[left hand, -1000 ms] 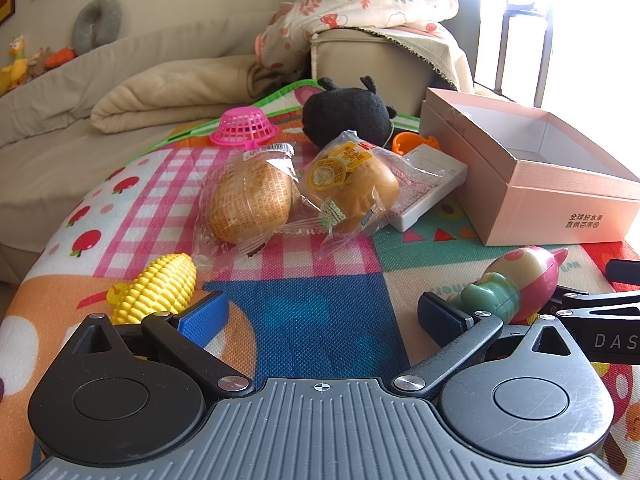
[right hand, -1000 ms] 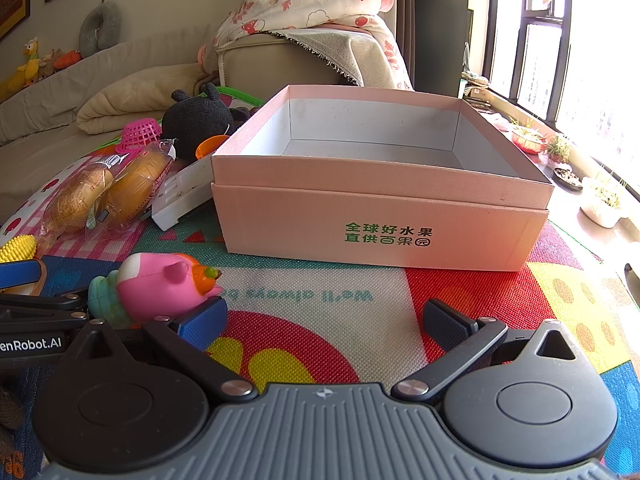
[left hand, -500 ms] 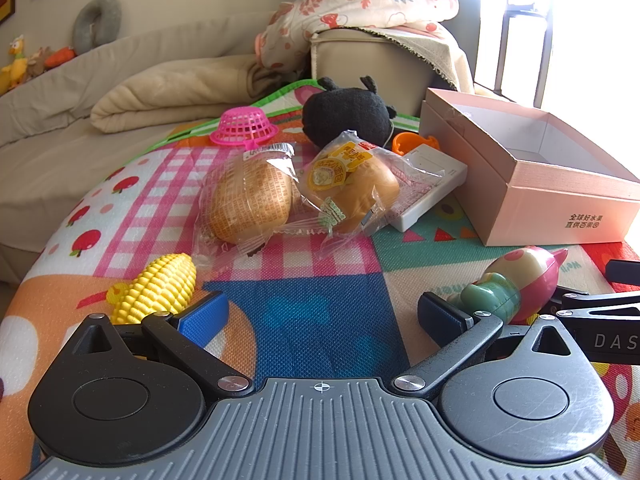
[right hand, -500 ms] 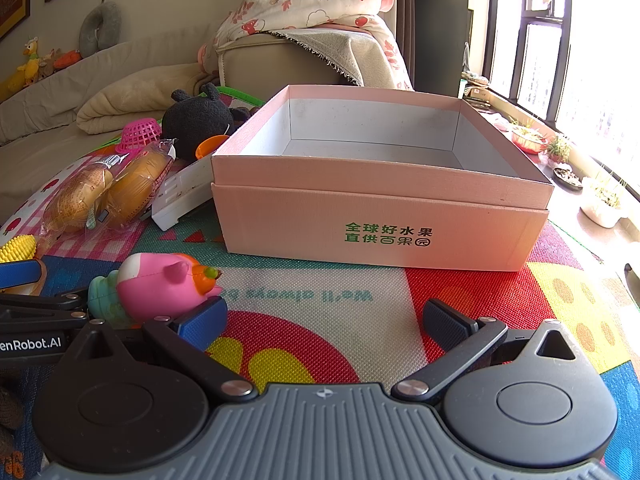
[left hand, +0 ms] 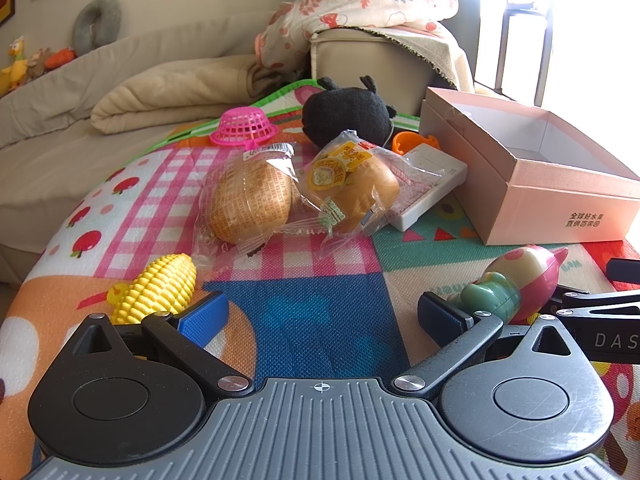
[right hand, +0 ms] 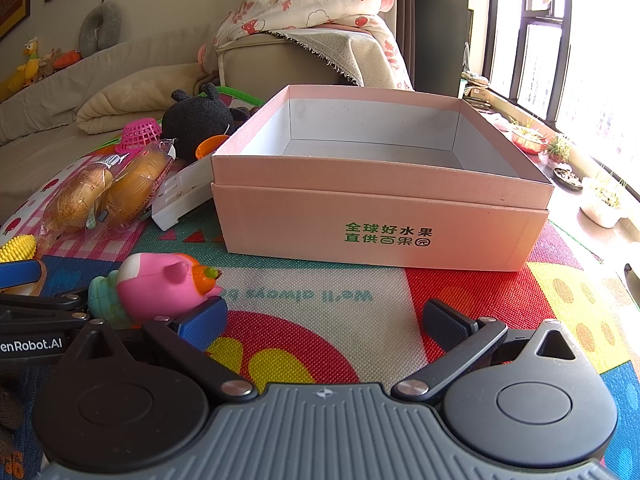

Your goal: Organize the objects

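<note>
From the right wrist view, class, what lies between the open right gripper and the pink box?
Only bare play mat lies between the right gripper and the pink box; the pink toy sits off to the left.

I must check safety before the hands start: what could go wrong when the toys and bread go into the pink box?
The two bread packets overlap, so gripping one may drag the other. The pink toy lies close between both open grippers, left gripper and right gripper, so they could collide. The box may slide if pushed.
</note>
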Motion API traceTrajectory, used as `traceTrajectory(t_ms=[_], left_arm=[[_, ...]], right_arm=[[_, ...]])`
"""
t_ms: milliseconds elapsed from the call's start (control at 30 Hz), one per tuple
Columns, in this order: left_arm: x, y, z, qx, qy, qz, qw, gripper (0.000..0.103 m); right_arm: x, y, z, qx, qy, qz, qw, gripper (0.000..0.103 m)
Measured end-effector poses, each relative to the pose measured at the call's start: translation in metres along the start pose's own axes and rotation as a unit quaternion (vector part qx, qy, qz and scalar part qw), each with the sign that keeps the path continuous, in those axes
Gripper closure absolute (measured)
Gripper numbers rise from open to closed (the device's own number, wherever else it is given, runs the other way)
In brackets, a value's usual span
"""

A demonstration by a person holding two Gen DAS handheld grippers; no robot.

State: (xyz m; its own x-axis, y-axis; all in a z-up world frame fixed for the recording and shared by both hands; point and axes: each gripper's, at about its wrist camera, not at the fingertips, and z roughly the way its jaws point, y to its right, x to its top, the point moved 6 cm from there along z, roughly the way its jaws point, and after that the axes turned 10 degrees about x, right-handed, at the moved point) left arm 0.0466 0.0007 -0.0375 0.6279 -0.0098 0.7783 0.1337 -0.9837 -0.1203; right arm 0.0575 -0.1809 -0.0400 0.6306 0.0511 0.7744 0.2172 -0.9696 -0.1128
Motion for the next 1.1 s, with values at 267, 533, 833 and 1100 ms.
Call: traceTrajectory(t_ms=[267,533,833,1100], left_arm=[[0.000,0.000,0.000,0.000,0.000,0.000,1.0000,0.000],[0.000,0.000,0.000,0.001,0.000,0.001,1.0000,0.000],[0.000,0.001,-0.001,-0.003,-0.001,0.001,1.0000,0.000],[0.000,-0.015,-0.015,-0.060,-0.003,0.000,0.9982,0.000]], right_arm=[[0.000,0.000,0.000,0.000,0.000,0.000,1.000,0.000],[0.000,-0.001,-0.001,0.001,0.000,0.001,1.000,0.000],[0.004,0.001,0.001,0.014,-0.028,-0.001,0.999,0.000],[0.004,0.000,0.001,0.013,-0.055,0.003,0.998,0.000]])
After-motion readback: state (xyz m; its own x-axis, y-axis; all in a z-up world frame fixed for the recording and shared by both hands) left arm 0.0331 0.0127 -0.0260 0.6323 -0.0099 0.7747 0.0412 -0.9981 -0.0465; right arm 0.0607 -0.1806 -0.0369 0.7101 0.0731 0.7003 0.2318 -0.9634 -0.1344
